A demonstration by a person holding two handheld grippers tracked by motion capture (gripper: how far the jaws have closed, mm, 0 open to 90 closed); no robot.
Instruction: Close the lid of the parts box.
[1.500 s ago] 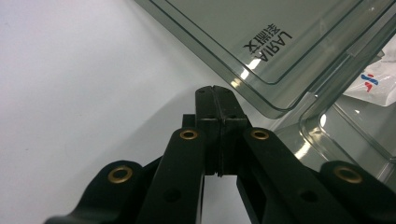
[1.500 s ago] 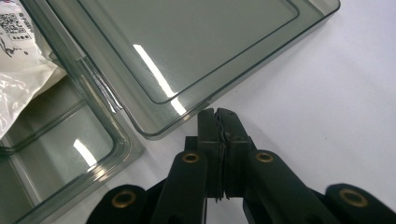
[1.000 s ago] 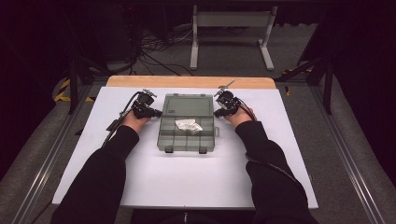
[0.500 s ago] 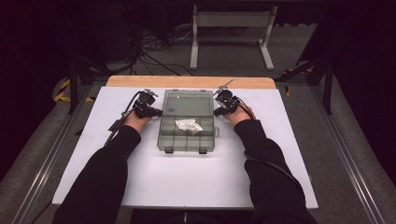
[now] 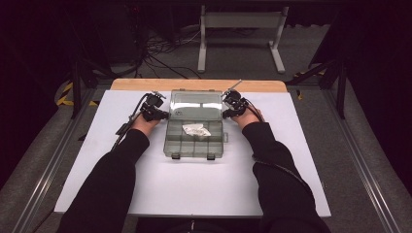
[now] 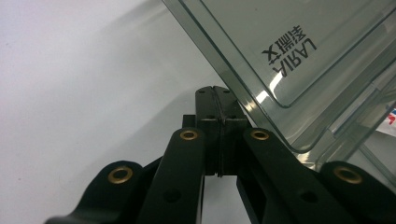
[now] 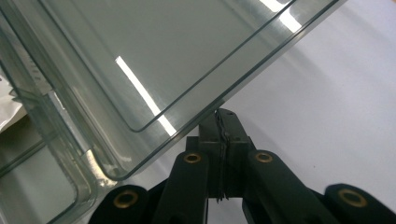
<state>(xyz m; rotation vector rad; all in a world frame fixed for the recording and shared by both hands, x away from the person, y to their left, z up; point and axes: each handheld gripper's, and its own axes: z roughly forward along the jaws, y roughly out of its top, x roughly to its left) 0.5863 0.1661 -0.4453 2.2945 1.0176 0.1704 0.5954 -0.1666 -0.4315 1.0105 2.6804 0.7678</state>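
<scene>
Reading upside down on the clear lid (image 6: 299,60) in the left gripper view is "LARIX", with a few characters beside it too small to make out. The lid belongs to a grey see-through box (image 5: 195,125) lying at the middle of the white table (image 5: 194,189), its lid raised at the 12 o'clock end; white paper (image 5: 196,129) lies inside the tray.

Both forearms, in black sleeves, come in from 6 o'clock and angle inward toward the box, one hand on each side of it.

The left gripper (image 5: 164,115) sits at the box's 9 o'clock side, near the lid's edge. Its jaws are pressed together with nothing between them; in its own view the tips (image 6: 218,105) lie just beside the lid's rim, and contact cannot be told.

The right gripper (image 5: 226,114) sits at the box's 3 o'clock side. Its jaws are likewise closed and empty, tips (image 7: 220,123) right at the lid's edge.
</scene>
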